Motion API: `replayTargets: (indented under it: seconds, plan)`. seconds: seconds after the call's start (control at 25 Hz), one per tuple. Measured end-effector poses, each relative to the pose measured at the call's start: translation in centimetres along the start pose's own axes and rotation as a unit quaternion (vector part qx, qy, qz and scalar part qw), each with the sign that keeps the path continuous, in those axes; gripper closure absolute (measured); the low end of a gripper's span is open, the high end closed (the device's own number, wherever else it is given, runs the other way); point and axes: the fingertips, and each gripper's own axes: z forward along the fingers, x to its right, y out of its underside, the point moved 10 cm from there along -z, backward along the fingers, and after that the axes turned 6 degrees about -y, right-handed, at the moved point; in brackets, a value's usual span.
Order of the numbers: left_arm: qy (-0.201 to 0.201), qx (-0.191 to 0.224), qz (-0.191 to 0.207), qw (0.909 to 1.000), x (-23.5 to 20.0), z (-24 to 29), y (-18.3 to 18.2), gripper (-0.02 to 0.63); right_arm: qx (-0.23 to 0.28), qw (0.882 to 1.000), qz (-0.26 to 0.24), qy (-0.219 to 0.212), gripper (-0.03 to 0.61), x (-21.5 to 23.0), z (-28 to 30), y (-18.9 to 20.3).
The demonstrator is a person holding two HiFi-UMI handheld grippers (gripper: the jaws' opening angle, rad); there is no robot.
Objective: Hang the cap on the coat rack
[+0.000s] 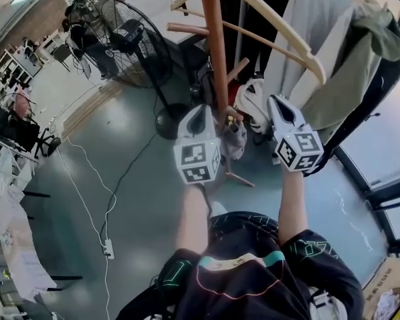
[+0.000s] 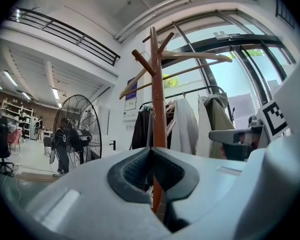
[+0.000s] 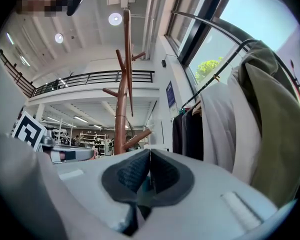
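Observation:
The wooden coat rack (image 1: 215, 45) stands right in front of me, its pole (image 2: 155, 84) rising between both grippers. A grey cap (image 1: 234, 140) hangs low against the pole, by a short peg, between the two grippers. My left gripper (image 1: 199, 114) is just left of the pole, shut with nothing between its pads (image 2: 151, 151). My right gripper (image 1: 279, 103) is right of the pole, also shut and holding nothing (image 3: 150, 154). In the right gripper view the rack (image 3: 121, 114) stands to the left. The cap does not show in either gripper view.
Wooden hangers (image 1: 280, 32) hang from the rack's top pegs. A clothes rail with grey and olive garments (image 1: 333, 45) is at the right, by the glass wall. A large floor fan (image 1: 130, 42) stands to the left. A cable with a power strip (image 1: 109, 249) lies on the floor.

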Motion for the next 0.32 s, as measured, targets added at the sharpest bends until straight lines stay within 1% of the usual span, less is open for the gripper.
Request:
replayTargets:
  seconds: [0.08, 0.32]
  plan:
    - [0.005, -0.006, 0.001, 1.0, 0.03, 0.03, 0.38, 0.603, 0.0, 1.0, 0.001, -0.002, 0.572, 0.0, 0.08, 0.09]
    - [0.006, -0.003, 0.002, 1.0, 0.3, -0.52, 0.61, 0.603, 0.006, 1.0, -0.004, -0.006, 0.572, -0.13, -0.53, -0.06]
